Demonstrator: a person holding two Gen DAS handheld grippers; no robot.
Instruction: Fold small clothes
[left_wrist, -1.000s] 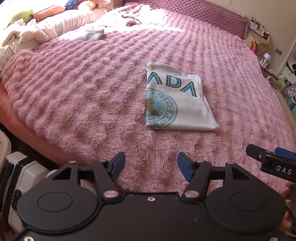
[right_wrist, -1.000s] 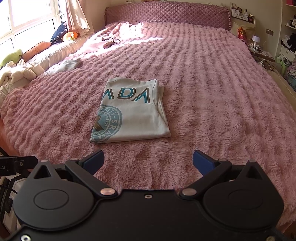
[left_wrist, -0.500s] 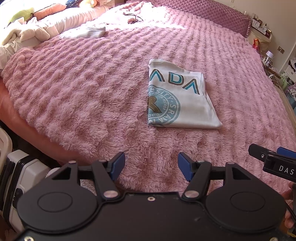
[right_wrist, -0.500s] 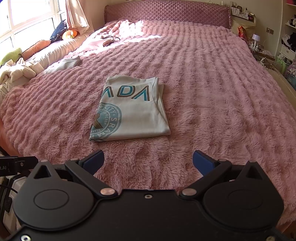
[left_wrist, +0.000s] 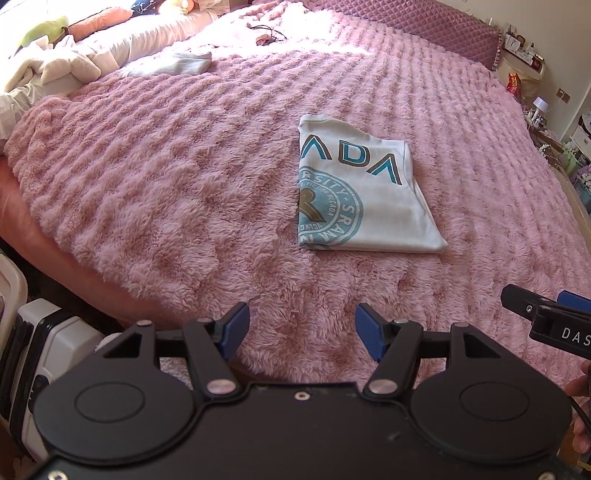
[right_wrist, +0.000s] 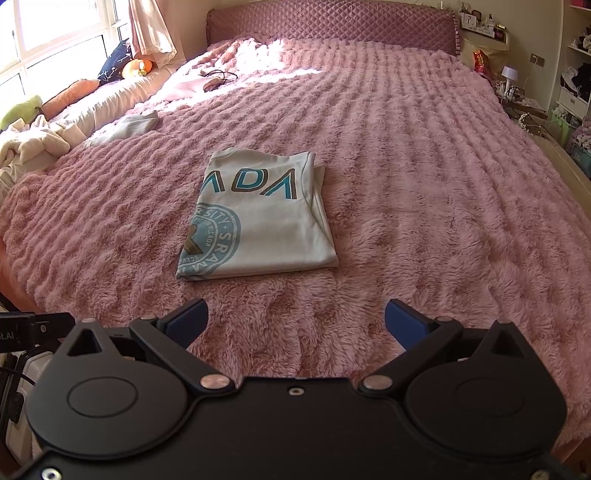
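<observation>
Since both tools were hanging back at the foot of the bed with nothing in them, the T-shirt (right_wrist: 258, 225) was just lying by itself out in the middle of the pink fluffy blanket (right_wrist: 424, 184), already folded into a neat-ish rectangle with the teal print facing up. The left tool (left_wrist: 301, 330) had its blue pads spread apart, the right tool (right_wrist: 295, 321) was spread even wider, and both were well short of the shirt.

Stuff I figured could go sideways from there:

- That blanket was super shaggy. Going in low to pinch an edge could easily have grabbed a tuft of pile along with the fabric, and lifting would then have dragged the blanket and skewed the whole bundle.
- On the right side of the shirt, in the right wrist view, a lower layer poked out past the top one. A pinch there could have caught only the top layer, so the fold would have peeled open instead of moving as one piece.
- If another fold was planned, uneven grips from the two sides would probably have left it crooked, since soft jersey slides over itself.
- Another grey-ish garment (right_wrist: 129, 125) sat far off by the pale bedding (right_wrist: 33, 144) at the window side, a long reach across the bed.
</observation>
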